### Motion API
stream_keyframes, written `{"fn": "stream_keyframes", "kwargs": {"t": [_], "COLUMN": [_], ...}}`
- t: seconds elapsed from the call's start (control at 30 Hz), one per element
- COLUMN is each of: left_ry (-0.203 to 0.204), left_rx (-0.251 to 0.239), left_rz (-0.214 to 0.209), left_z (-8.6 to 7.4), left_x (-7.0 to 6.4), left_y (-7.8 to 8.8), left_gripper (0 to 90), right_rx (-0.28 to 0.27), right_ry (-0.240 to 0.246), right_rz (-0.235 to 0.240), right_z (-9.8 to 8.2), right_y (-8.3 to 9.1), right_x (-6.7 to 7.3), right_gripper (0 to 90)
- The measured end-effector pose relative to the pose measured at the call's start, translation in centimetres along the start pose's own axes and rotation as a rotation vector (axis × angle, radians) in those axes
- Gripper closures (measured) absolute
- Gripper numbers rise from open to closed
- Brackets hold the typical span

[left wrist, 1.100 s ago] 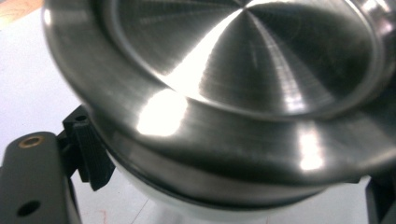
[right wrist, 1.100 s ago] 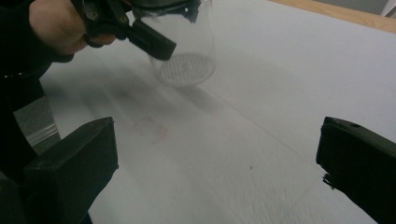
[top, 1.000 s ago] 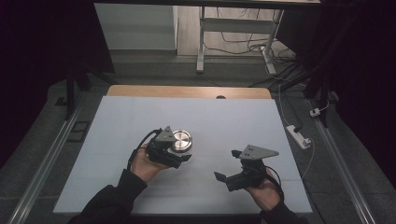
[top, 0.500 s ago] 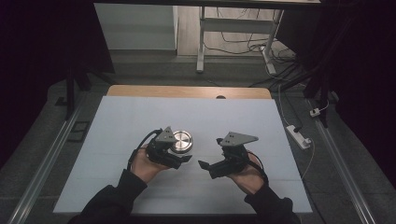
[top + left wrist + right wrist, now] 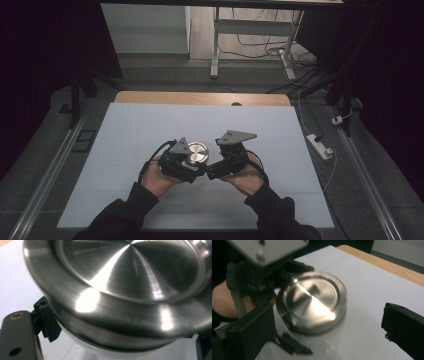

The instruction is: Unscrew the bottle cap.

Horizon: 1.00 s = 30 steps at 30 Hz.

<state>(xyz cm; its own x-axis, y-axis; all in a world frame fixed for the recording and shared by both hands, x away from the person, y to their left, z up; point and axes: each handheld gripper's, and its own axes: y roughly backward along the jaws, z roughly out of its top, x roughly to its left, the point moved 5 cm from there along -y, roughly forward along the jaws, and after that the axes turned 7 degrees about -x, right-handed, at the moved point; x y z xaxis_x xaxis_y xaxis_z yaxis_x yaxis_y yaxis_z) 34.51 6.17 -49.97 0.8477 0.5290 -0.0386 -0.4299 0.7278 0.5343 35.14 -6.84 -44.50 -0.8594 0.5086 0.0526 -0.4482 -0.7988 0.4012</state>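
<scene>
1. High view: the round brushed-steel lidded tin [image 5: 196, 153] sits mid-surface on the pale blue surface [image 5: 125, 130], grasped by the left hand-held gripper [image 5: 192, 170]. The right hand-held gripper [image 5: 212, 172] is just beside it, so a bump could knock it askew.
2. Left gripper view: the jaws are clenched low on the tin's [image 5: 130, 290] smooth wall, which could slip.
3. Right gripper view: the jaws are spread wide around the tin [image 5: 312, 302], and a mistimed close might pinch the left hand-held gripper [image 5: 252, 277].

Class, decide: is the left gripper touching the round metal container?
Touching. The left gripper view shows the left gripper with its jaws clamped against the sides of the round metal container.
</scene>
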Motion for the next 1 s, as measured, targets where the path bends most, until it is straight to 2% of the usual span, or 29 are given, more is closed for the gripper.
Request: {"fn": "stream_keyframes", "kwargs": {"t": [0.13, 0.27, 0.37, 0.43, 0.53, 0.67, 0.83, 0.87, 0.93, 1.0], "left_ry": [0.007, 0.001, 0.008, 0.003, -0.006, -0.032, -0.082, -0.079, -0.076, -0.07], "left_rx": [-0.001, 0.002, -0.002, -0.001, -0.003, -0.008, -0.006, -0.011, -0.016, -0.017], "left_rz": [-0.001, -0.004, -0.009, -0.018, -0.043, -0.11, -0.219, -0.229, -0.23, -0.213], "left_z": [0.0, 0.1, 0.1, 0.1, 0.1, 0.2, 0.3, 0.3, 0.3, 0.3], "left_x": [-0.1, -0.2, -0.1, -0.1, -0.2, -0.4, -1.0, -1.1, -1.2, -1.1], "left_y": [-0.1, 0.0, 0.0, 0.1, 0.2, 0.5, 0.8, 0.7, 0.6, 0.6], "left_gripper": [15.1, 15.1, 15.1, 15.1, 15.1, 15.1, 15.1, 15.1, 15.1, 15.1], "right_rx": [0.005, 0.016, 0.005, -0.001, -0.001, -0.002, 0.001, 0.0, -0.01, -0.003], "right_ry": [0.016, 0.038, 0.038, 0.055, 0.056, 0.076, 0.117, 0.117, 0.116, 0.09], "right_rz": [0.021, 0.023, 0.065, 0.069, 0.093, 0.189, 0.373, 0.411, 0.44, 0.432], "right_z": [0.4, 0.1, 0.1, 0.2, 0.2, 0.4, 0.3, 0.2, 0.1, 0.2], "right_y": [-1.1, -2.0, -2.1, -2.0, -1.9, -1.5, -0.8, -0.7, -0.7, -0.6], "right_x": [0.5, 0.7, 0.8, 0.9, 0.9, 0.6, 0.2, 0.1, 0.0, 0.0], "right_gripper": [0.1, 5.2, 16.8, 17.4, 17.6, 17.7, 17.6, 17.5, 17.3, 12.8]}}
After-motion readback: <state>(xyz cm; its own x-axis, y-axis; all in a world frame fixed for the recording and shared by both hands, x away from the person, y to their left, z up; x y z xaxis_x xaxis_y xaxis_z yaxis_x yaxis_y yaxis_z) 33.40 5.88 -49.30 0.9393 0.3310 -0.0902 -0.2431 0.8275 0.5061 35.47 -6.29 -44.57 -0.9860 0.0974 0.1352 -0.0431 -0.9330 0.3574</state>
